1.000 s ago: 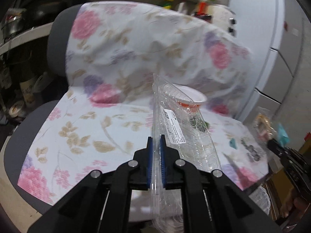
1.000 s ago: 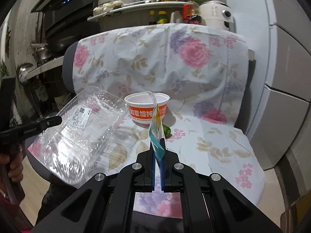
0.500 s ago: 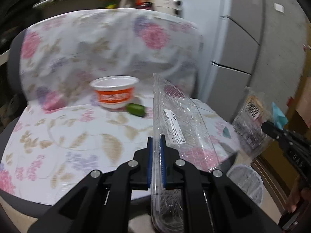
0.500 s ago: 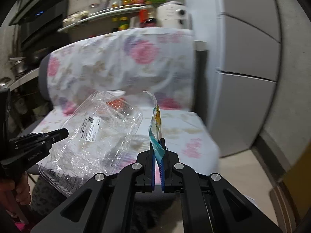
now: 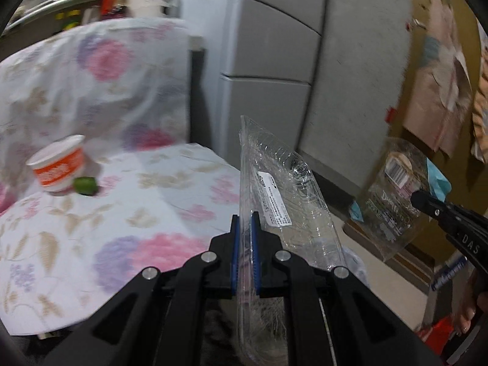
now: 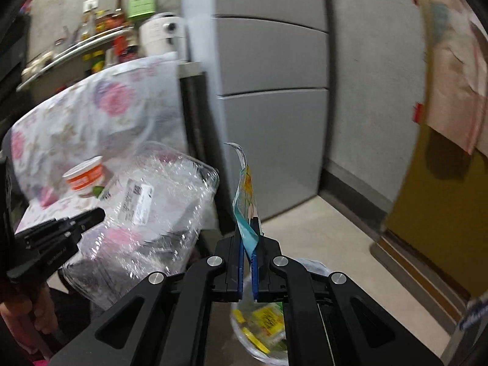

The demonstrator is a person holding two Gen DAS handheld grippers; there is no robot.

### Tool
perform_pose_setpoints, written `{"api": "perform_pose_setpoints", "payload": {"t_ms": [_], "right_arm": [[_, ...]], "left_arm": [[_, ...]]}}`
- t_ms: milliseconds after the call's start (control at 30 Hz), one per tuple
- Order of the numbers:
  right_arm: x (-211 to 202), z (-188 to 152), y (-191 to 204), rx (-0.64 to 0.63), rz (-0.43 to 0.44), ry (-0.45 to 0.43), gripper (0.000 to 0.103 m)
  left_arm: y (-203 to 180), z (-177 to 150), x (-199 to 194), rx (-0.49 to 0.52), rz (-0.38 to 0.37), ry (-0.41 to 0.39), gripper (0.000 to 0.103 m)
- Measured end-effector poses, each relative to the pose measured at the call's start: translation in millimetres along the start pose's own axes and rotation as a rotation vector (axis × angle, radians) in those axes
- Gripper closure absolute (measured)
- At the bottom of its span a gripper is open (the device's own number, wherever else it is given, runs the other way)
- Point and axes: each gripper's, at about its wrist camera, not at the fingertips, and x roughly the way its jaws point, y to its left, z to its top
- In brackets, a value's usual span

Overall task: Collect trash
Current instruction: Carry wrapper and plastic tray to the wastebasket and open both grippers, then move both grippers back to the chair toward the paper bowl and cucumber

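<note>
My left gripper [image 5: 245, 222] is shut on the edge of a clear plastic clamshell box [image 5: 283, 189] with a white label, held off the chair's right edge. My right gripper [image 6: 247, 228] is shut on a thin teal and yellow wrapper [image 6: 245, 192] that stands up from its pads. Directly under it sits a clear-lined trash bin [image 6: 262, 320] holding yellow and green scraps. An orange and white cup [image 5: 58, 167] and a small green item [image 5: 85, 185] remain on the floral-covered chair seat [image 5: 137, 213]. In the right wrist view the clamshell box [image 6: 158, 201] hangs at the left.
A grey refrigerator [image 6: 268, 91] stands behind the chair. A shelf with bottles [image 6: 100, 21] and a white appliance [image 6: 158, 33] are at the back left. A brown cabinet [image 6: 442, 198] lies to the right, with bare floor [image 6: 320, 231] between.
Both grippers have swung right, away from the chair seat toward the refrigerator, each keeping its grip. The cup slid to the left of view and the trash bin appeared under the right gripper.
</note>
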Motion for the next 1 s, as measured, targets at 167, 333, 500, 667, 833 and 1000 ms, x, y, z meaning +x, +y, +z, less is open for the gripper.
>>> {"api": "perform_pose_setpoints", "payload": {"t_ms": [167, 333, 500, 667, 833, 1000], "right_arm": [[15, -20, -34, 0.069, -0.043, 0.042, 0.099], [37, -41, -64, 0.135, -0.067, 0.119, 0.099], [62, -57, -84, 0.172, -0.078, 0.173, 0.094], [92, -69, -93, 0.186, -0.081, 0.246, 0.094], [86, -66, -95, 0.179, -0.101, 0.228, 0.066], [72, -53, -95, 0.175, -0.118, 0.182, 0.066]], "left_arm": [[-38, -8, 31, 0.076, -0.049, 0.052, 0.097], [-59, -13, 62, 0.120, -0.066, 0.102, 0.097], [-77, -18, 88, 0.152, -0.091, 0.154, 0.096], [-85, -18, 114, 0.156, -0.107, 0.222, 0.079], [-75, -14, 107, 0.127, -0.110, 0.186, 0.059], [-66, -6, 95, 0.093, -0.141, 0.155, 0.059]]}}
